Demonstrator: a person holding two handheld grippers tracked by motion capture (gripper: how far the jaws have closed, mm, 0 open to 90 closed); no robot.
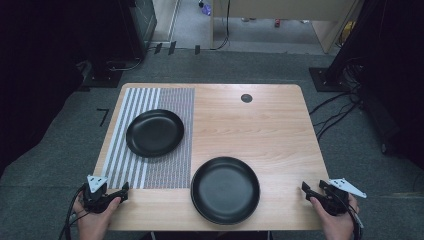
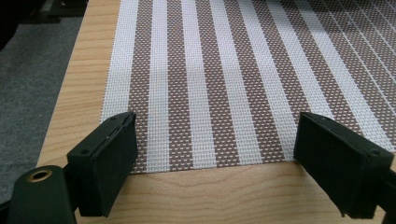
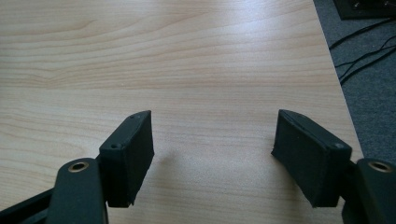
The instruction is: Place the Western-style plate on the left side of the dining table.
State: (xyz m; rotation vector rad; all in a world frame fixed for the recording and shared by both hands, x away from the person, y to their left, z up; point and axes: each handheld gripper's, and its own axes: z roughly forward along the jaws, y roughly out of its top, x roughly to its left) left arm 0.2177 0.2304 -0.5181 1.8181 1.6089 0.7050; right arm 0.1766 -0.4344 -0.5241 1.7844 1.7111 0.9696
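Evidently poised to start, the left gripper [image 1: 125, 190] and right gripper [image 1: 303, 187] rested at the desk's [image 1: 260, 125] near corners, jaws spread and empty, so the nearer black plate [image 1: 225, 189] between them likely wanted a square, level rim approach.

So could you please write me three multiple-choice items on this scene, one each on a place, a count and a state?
1. Where is the far plate?
A. on the striped mat
B. on bare wood
C. on the floor

2. How many black plates are on the table?
A. one
B. two
C. three

3. How is the left claw?
A. shut on a plate
B. shut on the mat
C. open, holding nothing

Answers: 1 A, the high view shows the mat under it. 2 B, the far plate and the near plate. 3 C, the left gripper view shows its jaws wide apart over the mat's edge.
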